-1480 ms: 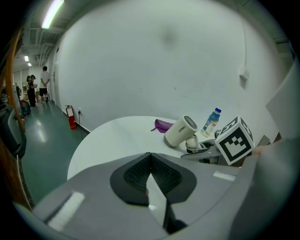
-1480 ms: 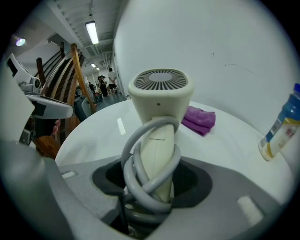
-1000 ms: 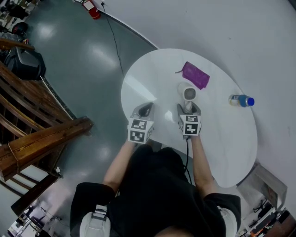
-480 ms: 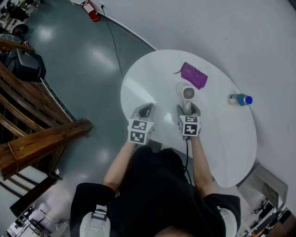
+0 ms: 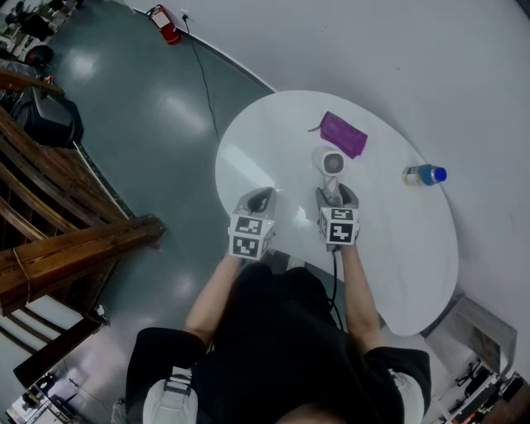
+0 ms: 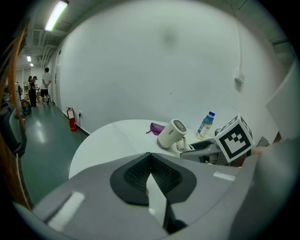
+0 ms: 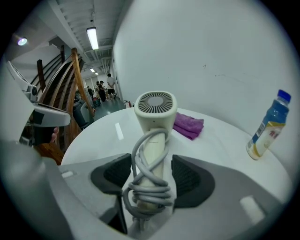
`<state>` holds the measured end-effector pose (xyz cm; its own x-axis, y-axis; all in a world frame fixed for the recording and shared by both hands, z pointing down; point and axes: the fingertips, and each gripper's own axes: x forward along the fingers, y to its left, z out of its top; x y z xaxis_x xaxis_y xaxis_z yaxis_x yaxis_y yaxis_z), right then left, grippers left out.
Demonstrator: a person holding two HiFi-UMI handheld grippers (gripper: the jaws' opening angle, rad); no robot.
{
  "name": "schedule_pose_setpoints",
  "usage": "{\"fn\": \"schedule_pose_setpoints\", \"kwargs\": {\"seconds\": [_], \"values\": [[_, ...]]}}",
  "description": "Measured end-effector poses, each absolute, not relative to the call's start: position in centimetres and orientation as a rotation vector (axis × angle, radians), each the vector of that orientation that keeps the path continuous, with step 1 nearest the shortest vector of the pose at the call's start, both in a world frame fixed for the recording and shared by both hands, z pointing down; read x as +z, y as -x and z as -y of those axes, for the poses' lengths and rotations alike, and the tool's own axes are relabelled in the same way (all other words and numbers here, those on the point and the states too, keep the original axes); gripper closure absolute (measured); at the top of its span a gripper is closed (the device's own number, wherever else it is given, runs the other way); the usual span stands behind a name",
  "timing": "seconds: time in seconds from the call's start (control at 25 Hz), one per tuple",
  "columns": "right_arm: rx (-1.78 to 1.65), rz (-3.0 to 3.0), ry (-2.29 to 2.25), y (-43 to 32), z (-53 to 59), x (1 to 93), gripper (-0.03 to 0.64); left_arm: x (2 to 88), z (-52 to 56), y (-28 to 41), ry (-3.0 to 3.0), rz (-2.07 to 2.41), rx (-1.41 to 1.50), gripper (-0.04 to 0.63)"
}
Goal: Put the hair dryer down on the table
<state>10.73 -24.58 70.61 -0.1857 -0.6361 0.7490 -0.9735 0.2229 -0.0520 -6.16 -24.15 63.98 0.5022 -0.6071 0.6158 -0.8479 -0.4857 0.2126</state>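
Observation:
A cream hair dryer (image 5: 331, 163) points its barrel away from me over the round white table (image 5: 397, 248). Its grey cord is wound round the handle. My right gripper (image 5: 335, 195) is shut on that handle; in the right gripper view the pads press the cord-wrapped handle from both sides (image 7: 151, 176), with the grille end of the hair dryer (image 7: 154, 110) beyond them. The left gripper view shows the hair dryer (image 6: 171, 133) tilted, barrel low near the tabletop. My left gripper (image 5: 259, 197) hovers at the table's near-left edge, shut with nothing in it (image 6: 151, 161).
A purple cloth (image 5: 343, 135) lies just beyond the dryer. A small bottle with a blue cap (image 5: 424, 175) stands to the right. Off the table to the left are wooden stair beams (image 5: 74, 248), a floor cable (image 5: 204, 74) and a red fire extinguisher (image 5: 164, 20).
The head view has drifted a little. Both grippers and the hair dryer keep nearly the same places, the dryer still held.

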Motion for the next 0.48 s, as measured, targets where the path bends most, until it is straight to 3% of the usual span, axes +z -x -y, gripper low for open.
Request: {"fn": "schedule_pose_setpoints", "kwargs": {"seconds": [0.48], "values": [[0.66, 1.985, -1.494, -10.4, 22.1, 66.9, 0.353, 61.8, 20.9, 5.7, -2.285, 1.231, 0.623, 0.591]]}}
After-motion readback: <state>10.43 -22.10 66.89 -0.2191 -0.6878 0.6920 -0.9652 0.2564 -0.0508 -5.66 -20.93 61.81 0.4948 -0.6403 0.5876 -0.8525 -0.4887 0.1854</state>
